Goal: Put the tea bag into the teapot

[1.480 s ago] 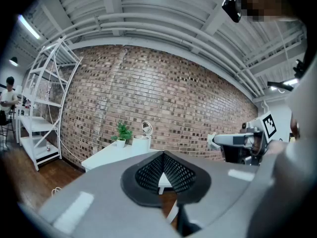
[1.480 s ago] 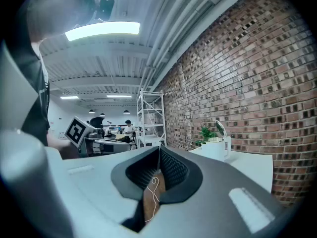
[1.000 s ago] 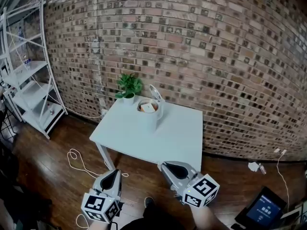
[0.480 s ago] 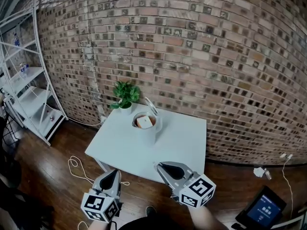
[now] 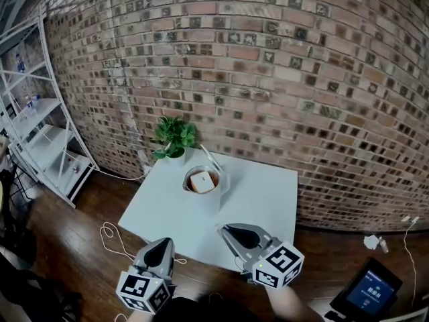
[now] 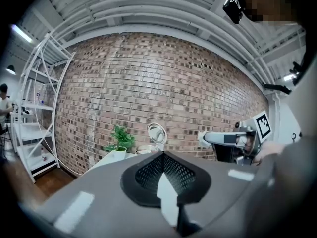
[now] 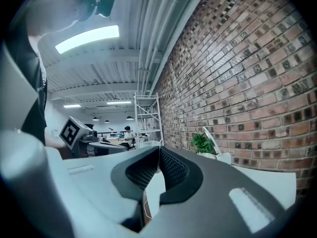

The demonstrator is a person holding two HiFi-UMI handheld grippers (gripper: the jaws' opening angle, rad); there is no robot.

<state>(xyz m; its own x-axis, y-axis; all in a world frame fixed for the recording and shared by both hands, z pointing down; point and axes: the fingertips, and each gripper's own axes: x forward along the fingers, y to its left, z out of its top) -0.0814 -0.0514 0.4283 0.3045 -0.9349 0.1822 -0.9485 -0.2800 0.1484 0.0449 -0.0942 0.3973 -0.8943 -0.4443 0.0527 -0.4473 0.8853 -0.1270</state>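
The tea bag (image 5: 202, 181) is lying inside the open teapot (image 5: 204, 201) on the white table (image 5: 265, 200). The left gripper (image 5: 165, 241) and right gripper (image 5: 225, 229) are hovering near its front edge, jaws pressed tip to tip.

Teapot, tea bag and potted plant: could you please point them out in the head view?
teapot (image 5: 206, 198): head view, outer wall.
tea bag (image 5: 201, 181): head view, top face.
potted plant (image 5: 174, 133): head view, leaves.
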